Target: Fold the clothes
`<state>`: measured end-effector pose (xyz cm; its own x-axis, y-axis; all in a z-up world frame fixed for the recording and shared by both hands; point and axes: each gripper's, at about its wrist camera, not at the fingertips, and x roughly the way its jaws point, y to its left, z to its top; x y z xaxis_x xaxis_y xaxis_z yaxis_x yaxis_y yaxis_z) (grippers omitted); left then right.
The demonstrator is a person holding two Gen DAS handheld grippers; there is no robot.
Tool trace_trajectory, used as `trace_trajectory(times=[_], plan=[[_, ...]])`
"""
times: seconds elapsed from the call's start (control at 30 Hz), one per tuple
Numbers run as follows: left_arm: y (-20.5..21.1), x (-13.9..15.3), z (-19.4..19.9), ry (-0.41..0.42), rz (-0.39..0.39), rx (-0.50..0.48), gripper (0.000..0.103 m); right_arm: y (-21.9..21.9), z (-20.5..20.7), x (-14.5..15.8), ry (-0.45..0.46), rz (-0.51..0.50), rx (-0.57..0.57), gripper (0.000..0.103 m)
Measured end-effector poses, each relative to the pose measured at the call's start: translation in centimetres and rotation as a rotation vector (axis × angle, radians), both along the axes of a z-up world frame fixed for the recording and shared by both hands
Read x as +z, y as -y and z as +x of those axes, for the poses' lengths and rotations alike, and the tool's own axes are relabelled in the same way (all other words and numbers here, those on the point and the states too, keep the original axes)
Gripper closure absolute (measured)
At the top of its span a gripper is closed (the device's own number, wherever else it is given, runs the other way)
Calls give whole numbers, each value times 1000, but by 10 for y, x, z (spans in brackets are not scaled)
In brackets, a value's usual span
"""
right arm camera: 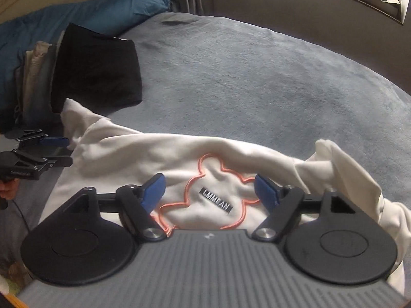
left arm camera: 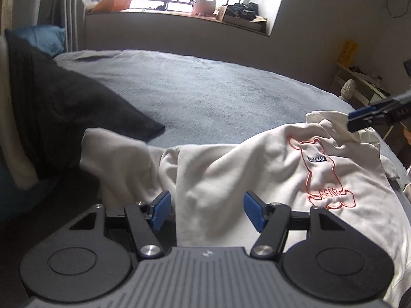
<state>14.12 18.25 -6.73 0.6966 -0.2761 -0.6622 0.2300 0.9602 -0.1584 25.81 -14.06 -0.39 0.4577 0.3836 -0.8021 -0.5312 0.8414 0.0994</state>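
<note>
A white sweatshirt (left arm camera: 231,177) with an orange bear outline lies crumpled on the grey bedspread (left arm camera: 195,92); the same sweatshirt (right arm camera: 143,159) fills the near part of the right wrist view. My left gripper (left arm camera: 205,209) hovers over its left part, jaws open, cloth below them but not pinched. My right gripper (right arm camera: 209,192) stands open above the bear print, nothing between its blue pads. In the left wrist view the right gripper's fingertips (left arm camera: 359,119) show over the sweatshirt's far right corner. In the right wrist view the left gripper (right arm camera: 57,151) sits open at the sweatshirt's left edge.
A stack of folded clothes topped by a black garment (right arm camera: 97,71) sits at the left of the bed, beside a blue pillow (right arm camera: 102,10). A white shelf (left arm camera: 359,87) stands past the bed's right edge. A cluttered windowsill (left arm camera: 231,15) runs along the far wall.
</note>
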Motion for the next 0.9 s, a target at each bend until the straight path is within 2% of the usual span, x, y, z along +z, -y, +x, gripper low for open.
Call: trace_trajectory(times=[0.07, 0.17, 0.27, 0.4, 0.47, 0.6, 0.7, 0.73, 0.77, 0.8, 0.83, 0.87, 0.9], plan=[[13, 0, 8, 44, 42, -40, 39, -6, 24, -6, -10, 3, -51, 20], [35, 1, 22, 103, 119, -115, 39, -12, 62, -26, -71, 8, -125, 19], [57, 0, 43, 121, 164, -200, 37, -6, 96, -46, -93, -30, -247, 19], [83, -6, 76, 89, 166, -273, 34, 22, 121, -49, -70, -56, -399, 19], [96, -10, 91, 76, 164, -298, 33, 36, 130, -47, -59, -58, -447, 15], [115, -23, 114, 35, 144, -313, 35, 55, 152, -67, -113, -96, -493, 11], [125, -32, 124, 3, 116, -312, 57, 65, 162, -92, -195, -112, -512, 11], [128, -34, 127, -10, 108, -316, 75, 70, 161, -99, -217, -108, -518, 13], [131, -36, 128, -20, 105, -325, 98, 74, 158, -101, -220, -100, -516, 26], [134, -36, 125, -5, 115, -324, 97, 79, 155, -104, -223, -92, -514, 41], [136, -36, 120, 17, 128, -319, 98, 84, 150, -105, -222, -78, -510, 68], [138, -34, 115, 44, 140, -319, 99, 92, 143, -100, -210, -39, -501, 88], [140, -30, 105, 81, 146, -330, 99, 99, 136, -95, -195, -2, -500, 94]])
